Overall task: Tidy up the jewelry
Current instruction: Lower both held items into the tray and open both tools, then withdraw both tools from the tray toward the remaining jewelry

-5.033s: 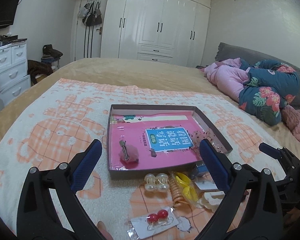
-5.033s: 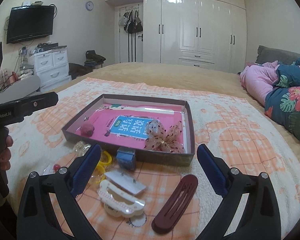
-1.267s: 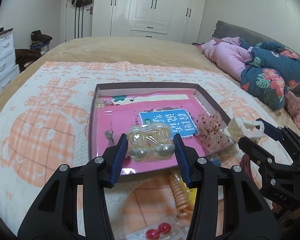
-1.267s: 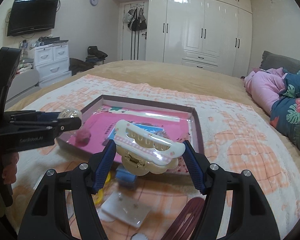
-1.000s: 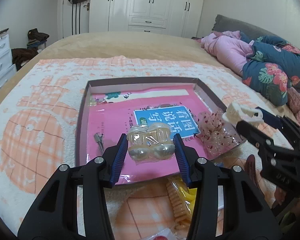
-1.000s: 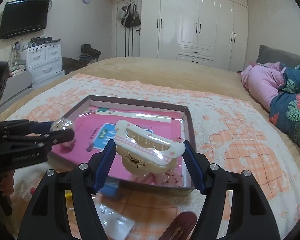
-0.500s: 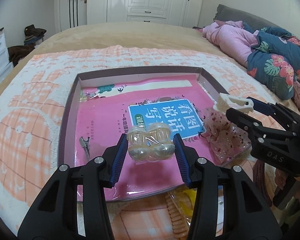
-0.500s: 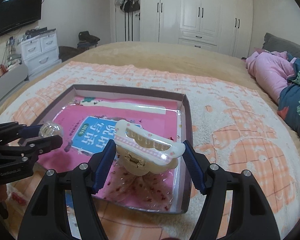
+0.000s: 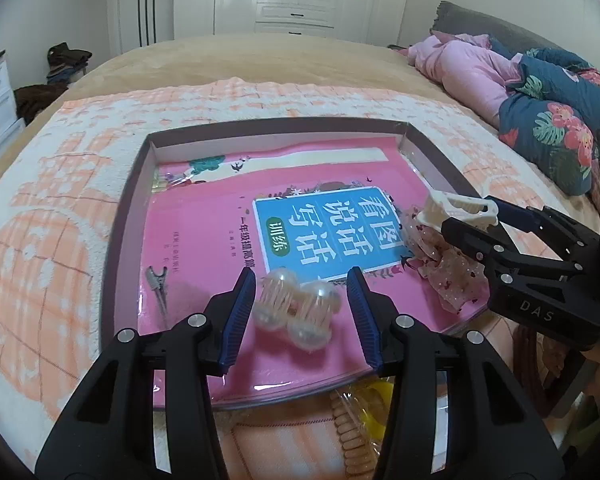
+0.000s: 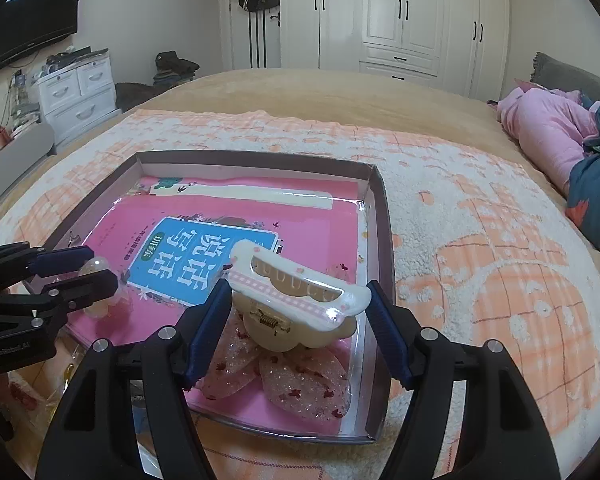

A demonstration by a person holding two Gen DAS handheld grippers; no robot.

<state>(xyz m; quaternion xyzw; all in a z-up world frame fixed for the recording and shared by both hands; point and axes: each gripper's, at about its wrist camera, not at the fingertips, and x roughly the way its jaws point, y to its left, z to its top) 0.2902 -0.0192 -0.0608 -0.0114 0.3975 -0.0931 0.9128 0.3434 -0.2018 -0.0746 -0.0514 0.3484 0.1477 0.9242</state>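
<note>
A shallow brown box [image 9: 132, 200] [image 10: 380, 216] lined with a pink booklet lies on the bed. My left gripper [image 9: 302, 308] has its jaws spread, and the clear pearl packet [image 9: 296, 312] sits loose and blurred between them over the box's near left part; it also shows in the right wrist view [image 10: 96, 280]. My right gripper [image 10: 296, 316] is shut on a white claw hair clip [image 10: 300, 296] over the box's near right corner, above a pink glitter bow [image 10: 284, 380]. The clip also shows in the left wrist view [image 9: 456, 210]. A metal clip [image 9: 158, 284] lies in the box.
A spiral hair tie and yellow pieces [image 9: 360, 416] lie on the peach blanket just in front of the box. A dark red hair clip [image 9: 532, 364] lies near the right gripper. Pink and floral bedding [image 9: 540, 92] is piled at the right.
Both grippers have moved forward over the box. The left jaws have spread apart and the pearl packet has come loose between them. The right gripper still holds the white clip.
</note>
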